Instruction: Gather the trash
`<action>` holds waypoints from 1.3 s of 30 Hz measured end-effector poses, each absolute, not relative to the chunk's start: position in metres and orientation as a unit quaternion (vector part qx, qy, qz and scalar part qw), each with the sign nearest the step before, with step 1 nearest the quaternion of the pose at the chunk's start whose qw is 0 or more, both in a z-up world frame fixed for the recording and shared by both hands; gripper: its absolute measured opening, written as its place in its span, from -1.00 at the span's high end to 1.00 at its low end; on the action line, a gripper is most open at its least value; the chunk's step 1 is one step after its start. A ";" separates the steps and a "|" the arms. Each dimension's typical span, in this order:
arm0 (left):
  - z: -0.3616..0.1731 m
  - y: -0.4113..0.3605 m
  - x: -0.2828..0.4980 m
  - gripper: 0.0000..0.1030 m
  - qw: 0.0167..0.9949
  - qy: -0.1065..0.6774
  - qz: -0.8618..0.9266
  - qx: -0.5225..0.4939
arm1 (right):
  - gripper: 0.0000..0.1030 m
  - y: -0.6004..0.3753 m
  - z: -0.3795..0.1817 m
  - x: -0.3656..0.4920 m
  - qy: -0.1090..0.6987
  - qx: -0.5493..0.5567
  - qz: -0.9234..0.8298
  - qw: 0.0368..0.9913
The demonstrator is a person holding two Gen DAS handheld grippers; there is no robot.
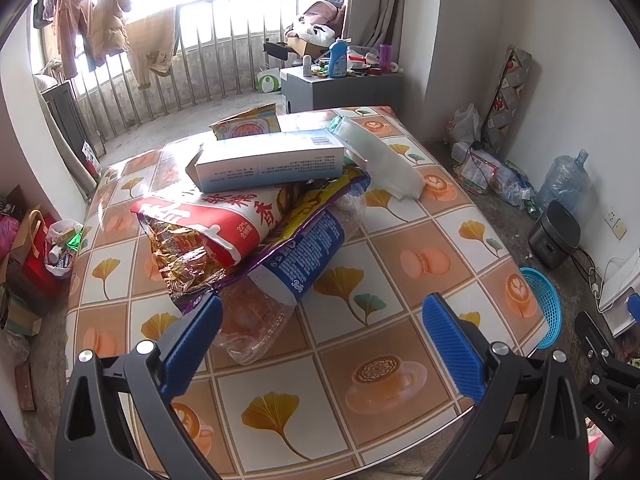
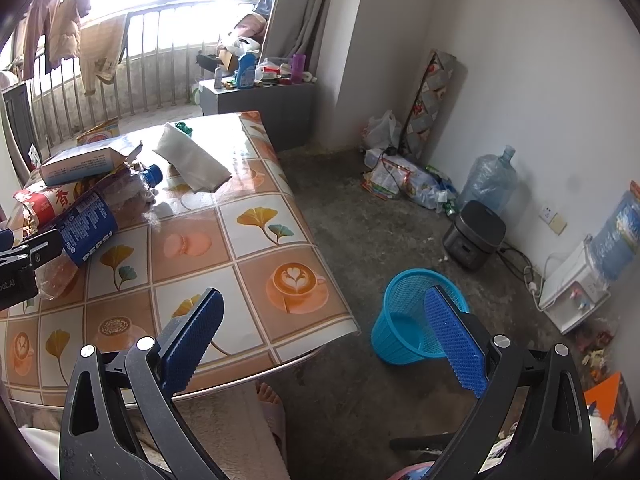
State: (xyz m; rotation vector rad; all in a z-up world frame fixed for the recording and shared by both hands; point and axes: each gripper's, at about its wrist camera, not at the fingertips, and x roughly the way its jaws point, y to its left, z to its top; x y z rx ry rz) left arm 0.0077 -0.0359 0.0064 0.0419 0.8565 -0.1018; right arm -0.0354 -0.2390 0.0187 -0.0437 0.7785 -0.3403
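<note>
Blue mesh wastebasket (image 2: 404, 320) upright on the concrete floor just off the table's corner, with nothing visible inside; only a sliver of it (image 1: 542, 304) seen past the table edge from the left wrist view.

Trash heaped on the tiled-print table (image 1: 400, 380): white-and-blue carton (image 1: 268, 164) lying flat on top, over a red-and-white snack bag (image 1: 216, 220) and a crumpled foil wrapper (image 1: 180, 256), all resting on a clear Pepsi bottle (image 1: 292, 256) lying on its side. Pale folded plastic packet (image 1: 384, 164) beside the heap, touching the carton's end. Orange wrapper (image 1: 248, 124) behind the heap at the table's far edge.

Left gripper (image 1: 322, 320) spread wide, held low over the near part of the table, aimed at the bottle, left pad touching or just short of the purple-edged wrapper; gripping nothing.

Right gripper (image 2: 324, 320) likewise spread wide and empty, hovering at the table's near right corner, one finger over the table (image 2: 248, 264), the other in front of the wastebasket.

Shown only by the right wrist view: the bottle's blue cap (image 2: 154, 174), the "PEPSI" lettering, a bare foot in a slipper (image 2: 270, 400) below the table edge, and a water dispenser (image 2: 580, 280) by the wall.
</note>
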 end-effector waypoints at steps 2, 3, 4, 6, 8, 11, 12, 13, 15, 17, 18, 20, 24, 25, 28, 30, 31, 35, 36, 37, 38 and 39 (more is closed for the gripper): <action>0.006 -0.036 0.008 -0.89 0.908 0.415 -0.049 0.020 | -0.84 -0.239 0.019 -0.035 0.378 -0.021 -0.165 0.911; 0.006 -0.036 0.008 -0.89 0.908 0.415 -0.049 0.021 | -0.84 -0.239 0.019 -0.035 0.378 -0.021 -0.165 0.911; 0.006 -0.036 0.008 -0.89 0.908 0.415 -0.049 0.021 | -0.84 -0.239 0.019 -0.035 0.378 -0.021 -0.165 0.911; 0.006 -0.036 0.008 -0.89 0.908 0.415 -0.049 0.020 | -0.84 -0.239 0.019 -0.035 0.378 -0.021 -0.165 0.911; 0.006 -0.036 0.008 -0.89 0.908 0.415 -0.049 0.020 | -0.84 -0.238 0.018 -0.035 0.378 -0.021 -0.165 0.911; 0.006 -0.036 0.008 -0.89 0.908 0.414 -0.050 0.020 | -0.84 -0.238 0.018 -0.035 0.378 -0.020 -0.165 0.911; 0.007 -0.035 0.008 -0.89 0.909 0.414 -0.051 0.019 | -0.84 -0.238 0.019 -0.035 0.378 -0.018 -0.164 0.911; 0.007 -0.035 0.008 -0.89 0.910 0.412 -0.052 0.018 | -0.84 -0.238 0.019 -0.034 0.378 -0.017 -0.163 0.911; 0.008 -0.030 0.008 -0.89 0.912 0.406 -0.055 0.014 | -0.84 -0.235 0.022 -0.030 0.374 -0.010 -0.160 0.914; 0.011 -0.025 0.011 -0.89 0.915 0.399 -0.062 0.012 | -0.84 -0.231 0.028 -0.024 0.364 -0.004 -0.155 0.919; 0.014 -0.023 0.013 -0.89 0.917 0.394 -0.066 0.013 | -0.84 -0.228 0.030 -0.020 0.358 -0.001 -0.151 0.921; 0.018 -0.018 0.017 -0.89 0.920 0.386 -0.070 0.017 | -0.84 -0.221 0.035 -0.010 0.351 0.003 -0.140 0.926; 0.031 -0.006 0.028 -0.89 0.926 0.370 -0.068 0.031 | -0.84 -0.204 0.046 0.007 0.325 0.009 -0.106 0.940; 0.034 -0.003 0.032 -0.89 0.927 0.369 -0.067 0.034 | -0.84 -0.200 0.049 0.011 0.320 0.010 -0.097 0.942; 0.044 0.008 0.043 -0.89 0.931 0.359 -0.056 0.039 | -0.85 -0.189 0.057 0.024 0.306 0.017 -0.071 0.949; 0.051 0.017 0.050 -0.89 0.934 0.352 -0.049 0.041 | -0.85 -0.183 0.061 0.031 0.299 0.018 -0.058 0.952; 0.054 0.021 0.053 -0.89 0.935 0.349 -0.045 0.040 | -0.85 -0.180 0.062 0.035 0.294 0.016 -0.051 0.954; 0.063 0.037 0.066 -0.89 0.938 0.342 -0.044 0.033 | -0.85 -0.168 0.069 0.046 0.278 0.003 -0.034 0.960; 0.066 0.041 0.070 -0.89 0.938 0.341 -0.045 0.033 | -0.85 -0.166 0.071 0.049 0.274 0.000 -0.030 0.961; 0.068 0.044 0.073 -0.89 0.939 0.339 -0.049 0.032 | -0.85 -0.163 0.072 0.052 0.270 -0.001 -0.027 0.962; 0.069 0.047 0.076 -0.89 0.939 0.337 -0.053 0.031 | -0.85 -0.161 0.074 0.054 0.267 -0.002 -0.023 0.963; 0.071 0.050 0.079 -0.89 0.940 0.336 -0.055 0.029 | -0.85 -0.160 0.076 0.057 0.265 -0.001 -0.019 0.964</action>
